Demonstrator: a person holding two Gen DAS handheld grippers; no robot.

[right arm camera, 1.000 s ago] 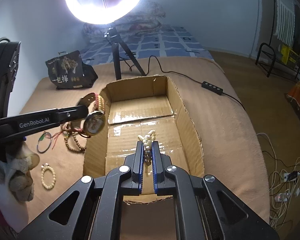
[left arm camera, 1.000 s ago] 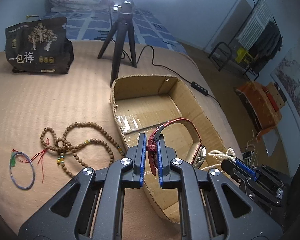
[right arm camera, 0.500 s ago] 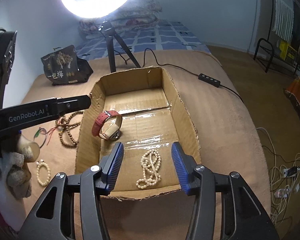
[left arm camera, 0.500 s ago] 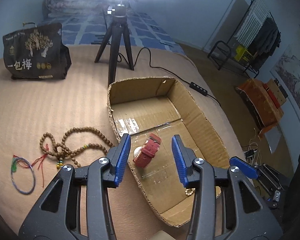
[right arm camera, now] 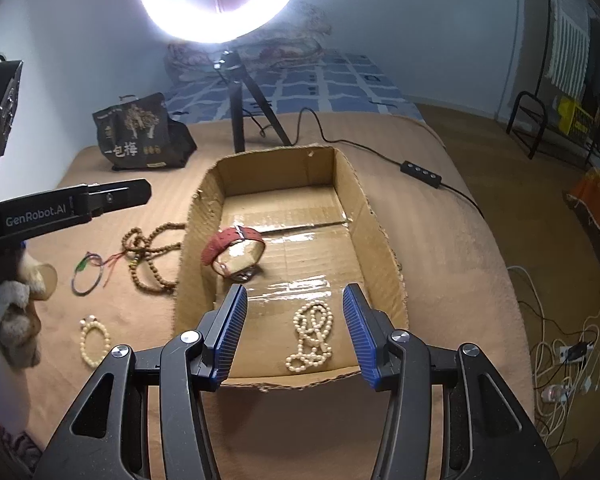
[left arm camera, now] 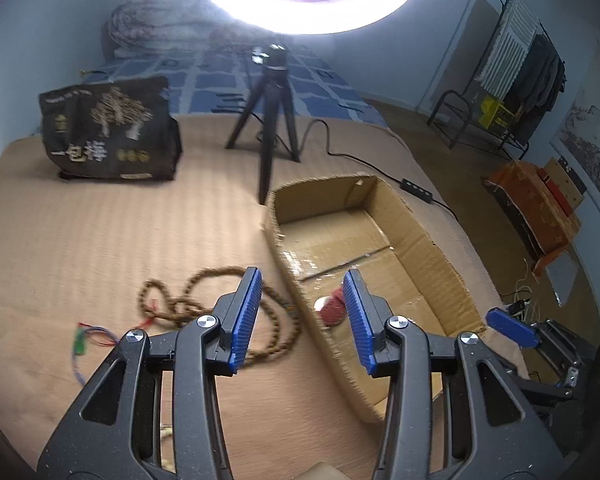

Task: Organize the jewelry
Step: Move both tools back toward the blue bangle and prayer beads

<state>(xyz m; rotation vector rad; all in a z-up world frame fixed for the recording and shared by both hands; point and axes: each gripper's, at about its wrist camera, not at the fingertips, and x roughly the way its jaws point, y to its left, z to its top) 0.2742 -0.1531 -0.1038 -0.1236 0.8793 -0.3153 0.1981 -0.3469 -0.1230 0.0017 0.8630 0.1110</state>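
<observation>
An open cardboard box lies on the tan bed cover. Inside it rest a red-strapped watch on the left and a white bead necklace near the front wall. My right gripper stands open above the box's front edge, nothing between its blue pads. My left gripper is open too, over the box's left wall, with the watch partly seen behind it. A brown bead necklace, a thin cord bracelet and a small white bead bracelet lie on the cover left of the box.
A ring light on a black tripod stands behind the box, its cable and switch trailing right. A black printed bag sits at the back left. The bed edge drops to the floor with tangled cables on the right.
Both grippers opened, dropping the watch and the white necklace into the box. The left gripper then pulled back left, so it now straddles the box's left wall.
</observation>
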